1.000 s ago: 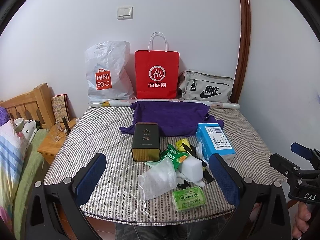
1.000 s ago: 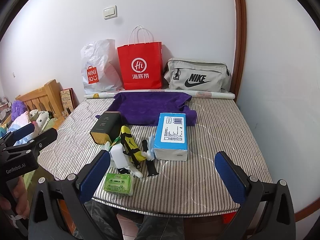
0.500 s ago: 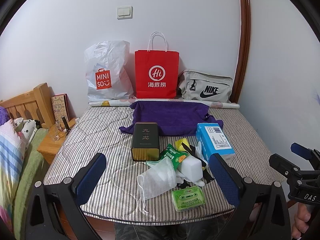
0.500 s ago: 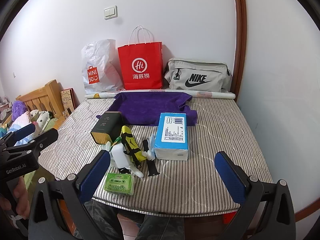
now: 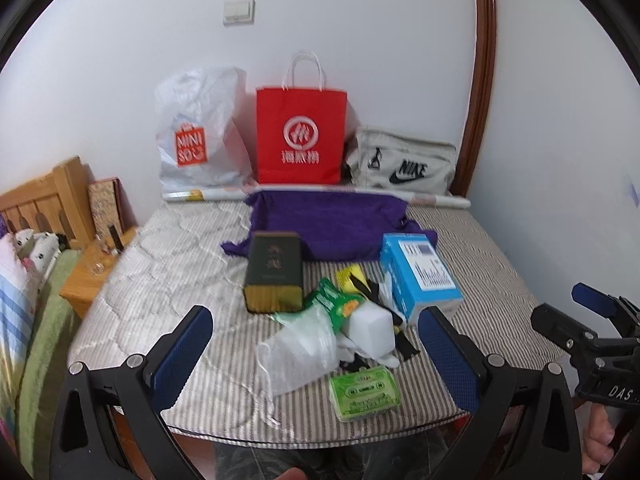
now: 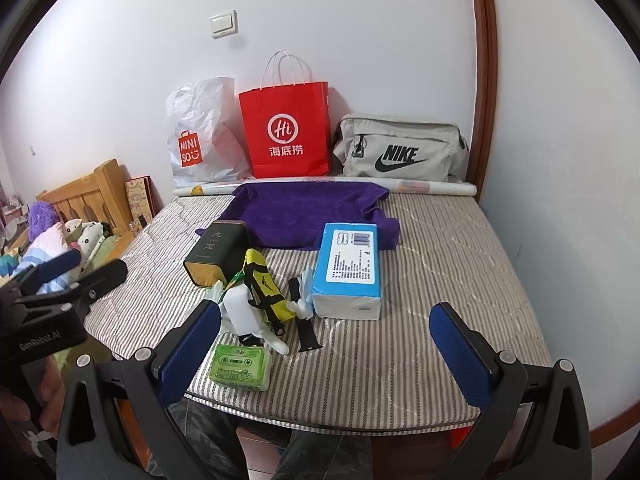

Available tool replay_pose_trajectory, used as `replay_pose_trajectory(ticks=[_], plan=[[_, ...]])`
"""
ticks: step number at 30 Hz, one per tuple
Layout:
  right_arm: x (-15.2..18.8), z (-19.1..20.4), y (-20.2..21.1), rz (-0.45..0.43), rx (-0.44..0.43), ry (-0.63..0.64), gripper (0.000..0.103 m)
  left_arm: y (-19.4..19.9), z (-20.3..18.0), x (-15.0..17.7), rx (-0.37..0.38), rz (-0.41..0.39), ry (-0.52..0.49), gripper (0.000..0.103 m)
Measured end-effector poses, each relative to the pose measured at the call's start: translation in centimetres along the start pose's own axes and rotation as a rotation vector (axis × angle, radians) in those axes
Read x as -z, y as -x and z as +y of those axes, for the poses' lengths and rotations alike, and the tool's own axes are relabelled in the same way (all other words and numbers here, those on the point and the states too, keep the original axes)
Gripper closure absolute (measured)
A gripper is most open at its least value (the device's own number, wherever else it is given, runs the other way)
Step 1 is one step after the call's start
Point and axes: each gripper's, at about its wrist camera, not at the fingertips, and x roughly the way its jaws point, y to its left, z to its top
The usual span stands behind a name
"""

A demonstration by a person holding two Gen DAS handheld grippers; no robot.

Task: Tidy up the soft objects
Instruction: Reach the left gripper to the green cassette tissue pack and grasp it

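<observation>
A pile of small items lies near the front of the striped mattress (image 5: 168, 264): a white mesh pouch (image 5: 300, 350), a green snack packet (image 5: 340, 304), a white block (image 5: 372, 330), a green cassette-print pack (image 5: 365, 392) (image 6: 241, 366), a yellow pouch (image 6: 262, 284), a black watch strap (image 6: 306, 332). A blue tissue pack (image 5: 420, 276) (image 6: 350, 268) and a dark tin (image 5: 274, 272) (image 6: 216, 252) lie behind. A purple towel (image 5: 332, 224) (image 6: 308, 212) is spread at the back. My left gripper (image 5: 316, 352) is open and empty before the pile. My right gripper (image 6: 326, 344) is open and empty.
A Miniso plastic bag (image 5: 196, 132), a red paper bag (image 5: 300, 140) and a grey Nike bag (image 5: 400, 166) stand against the wall behind a paper roll (image 6: 432, 189). A wooden nightstand (image 5: 92, 272) and another bed are at the left.
My left gripper has dipped and moved slightly, blurring its view; the items look a little lower and closer. My right gripper has barely moved. Nothing was grasped.
</observation>
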Motion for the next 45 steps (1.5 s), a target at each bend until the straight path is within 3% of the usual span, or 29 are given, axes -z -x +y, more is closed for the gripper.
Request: replay_pose_trajectory(ticks=[13,20,26,31,35,40,45], plan=[[2.0,-3.7,-5.4,0.078,-0.003,-0.076,0.0,-7.2,-2.2,5.7,0.034,0.227,-0.019,0.0],[3.2,-5.2,-7.9,0.123,-0.003,-0.103,0.0,-10.0,-5.2,8.1,0.04,0.289,-0.07,0.0],[4.0,-6.2,-9.7,0.16,0.007,-0.112,0.0,-12.4,-5.5,8.9,0.022,0.34,-0.049,0.0],[4.6,-6.5,-11.2,0.179,-0.002,-0.119,0.0,-13.9,-6.2,9.4,0.044,0.354,-0.074,0.001],[5.0,-6.4,-12.2,0.197,-0.011,-0.103,0.0,-14.3,-6.5,9.7,0.064,0.337,-0.072,0.028],[5.3,-6.3,-12.5,0.195,-0.009,-0.085,0.0,-14.0,-5.9,9.5,0.104,0.294,-0.055,0.029],[5.2,-6.7,-12.5,0.187,-0.03,-0.111,0.0,-14.4,-5.8,9.8,0.113,0.308,-0.061,0.029]])
